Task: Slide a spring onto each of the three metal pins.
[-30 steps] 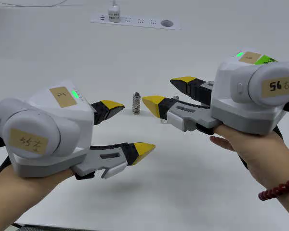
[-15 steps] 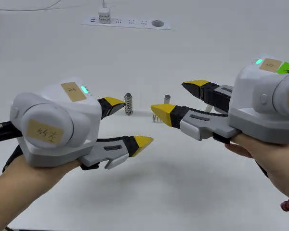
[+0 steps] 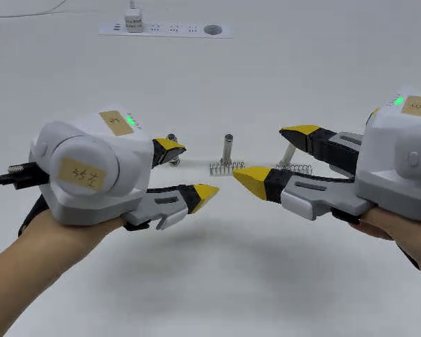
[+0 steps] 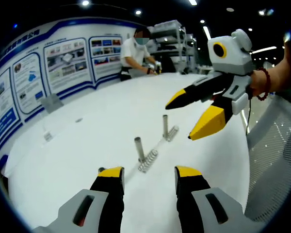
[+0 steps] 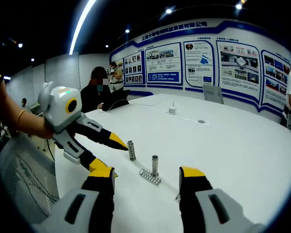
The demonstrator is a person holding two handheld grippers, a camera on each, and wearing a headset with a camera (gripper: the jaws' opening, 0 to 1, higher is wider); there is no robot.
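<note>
While the left gripper [image 3: 189,170] and right gripper [image 3: 270,153] hover, fingers wide apart and empty, two loose springs [image 3: 223,167] lie between them, seemingly touching the bare pins [image 3: 228,146].

Spring-clad pin [image 5: 131,150]; two bare pins [image 3: 228,149], springs [image 3: 222,167] alongside
</note>
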